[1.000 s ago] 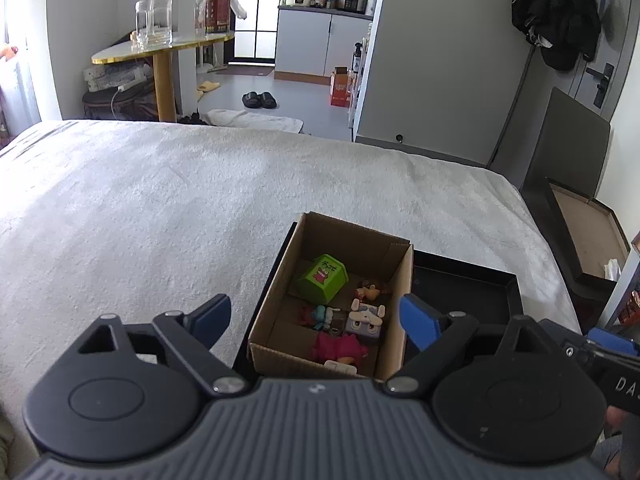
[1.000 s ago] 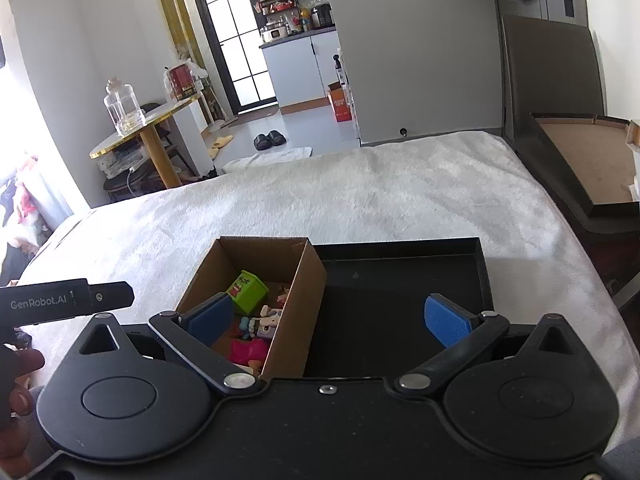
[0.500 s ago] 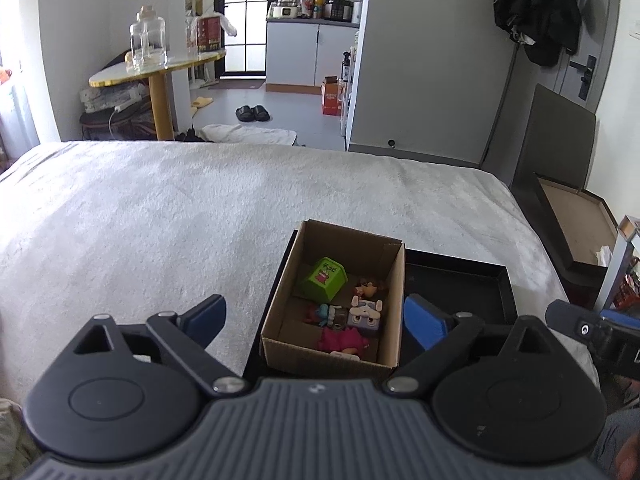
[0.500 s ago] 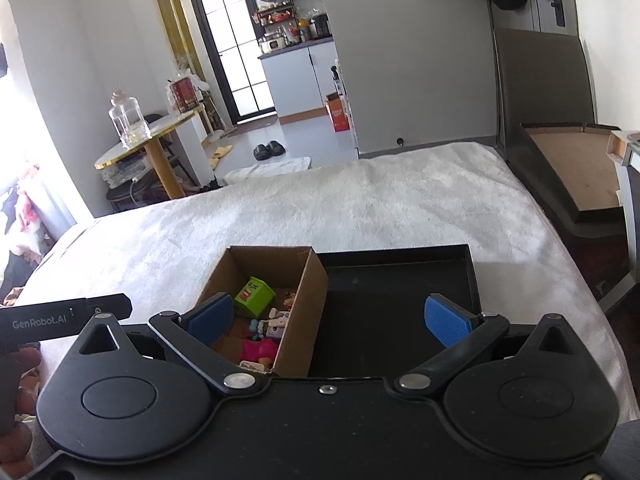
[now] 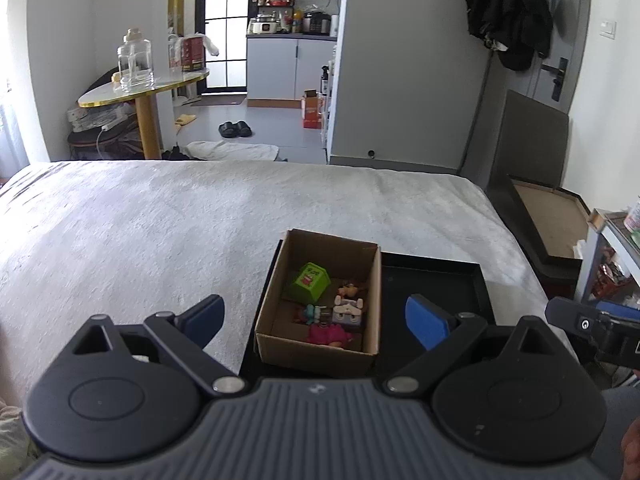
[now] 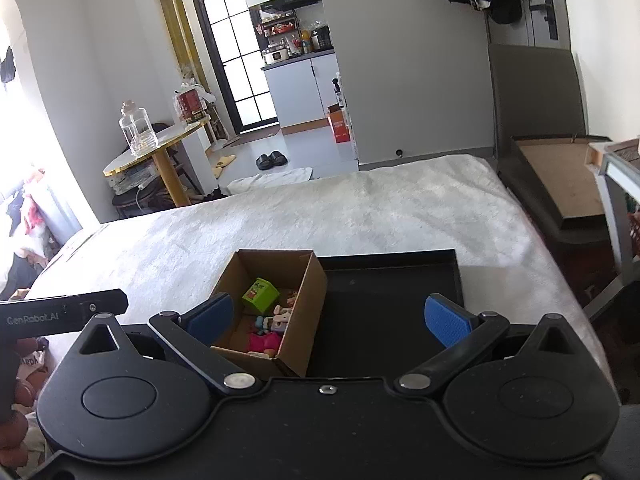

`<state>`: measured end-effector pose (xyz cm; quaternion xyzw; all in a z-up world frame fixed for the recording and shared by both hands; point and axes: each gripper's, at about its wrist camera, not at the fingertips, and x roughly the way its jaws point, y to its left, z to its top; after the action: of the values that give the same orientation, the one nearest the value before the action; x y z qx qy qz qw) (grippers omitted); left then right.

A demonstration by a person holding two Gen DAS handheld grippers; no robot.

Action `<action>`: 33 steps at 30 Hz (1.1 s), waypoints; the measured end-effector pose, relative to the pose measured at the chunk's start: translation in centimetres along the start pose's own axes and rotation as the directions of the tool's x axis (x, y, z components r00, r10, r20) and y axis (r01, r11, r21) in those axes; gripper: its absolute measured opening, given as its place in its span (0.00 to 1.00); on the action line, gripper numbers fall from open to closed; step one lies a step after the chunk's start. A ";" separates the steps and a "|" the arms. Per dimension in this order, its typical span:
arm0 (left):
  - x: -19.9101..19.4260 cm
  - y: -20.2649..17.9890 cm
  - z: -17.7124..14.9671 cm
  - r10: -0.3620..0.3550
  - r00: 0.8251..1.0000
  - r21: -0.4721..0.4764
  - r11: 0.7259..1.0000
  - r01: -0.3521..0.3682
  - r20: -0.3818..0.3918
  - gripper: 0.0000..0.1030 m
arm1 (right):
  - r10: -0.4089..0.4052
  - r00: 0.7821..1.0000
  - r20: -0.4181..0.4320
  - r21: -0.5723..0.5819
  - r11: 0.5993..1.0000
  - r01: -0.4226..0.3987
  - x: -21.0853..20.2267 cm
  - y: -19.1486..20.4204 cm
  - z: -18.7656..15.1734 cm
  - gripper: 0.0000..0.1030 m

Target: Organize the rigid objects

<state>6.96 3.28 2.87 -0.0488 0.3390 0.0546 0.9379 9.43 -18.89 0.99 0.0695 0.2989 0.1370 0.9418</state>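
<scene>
The premises are a small private home, a studio flat. A bed with a pale blanket fills the middle of both views. Beyond it, top centre, a kitchen counter carries cooking appliances above white cabinets. Slippers lie on the floor before it. A round side table with a glass jar stands upper left. Dark coats hang beside the entrance door, upper right.

Wide bed under a white plush blanket, bearing directly only a shallow black tray near the blanket's front right corner, with a cardboard box standing inside the tray's left end, against its left rim.
</scene>
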 end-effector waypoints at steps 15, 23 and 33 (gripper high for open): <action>-5.6 0.3 0.5 -0.019 0.999 0.028 0.999 0.019 0.028 0.94 | -0.035 0.999 0.007 0.029 0.999 0.035 -5.2 -0.3 0.4 1.00; -8.0 0.0 -1.7 -0.023 0.999 0.045 0.999 0.021 0.037 0.95 | -0.072 0.997 -0.011 0.007 0.997 0.072 -7.0 -0.2 -0.9 1.00; -10.1 -0.5 -2.8 -0.031 0.997 0.082 0.996 0.025 0.067 0.97 | -0.108 0.994 -0.004 -0.056 0.993 0.108 -9.2 0.6 -2.3 1.00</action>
<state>-2.45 1.70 7.19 -0.0135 0.3083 0.0293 0.9508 0.78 -20.93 4.29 0.0267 0.3017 0.0942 0.9483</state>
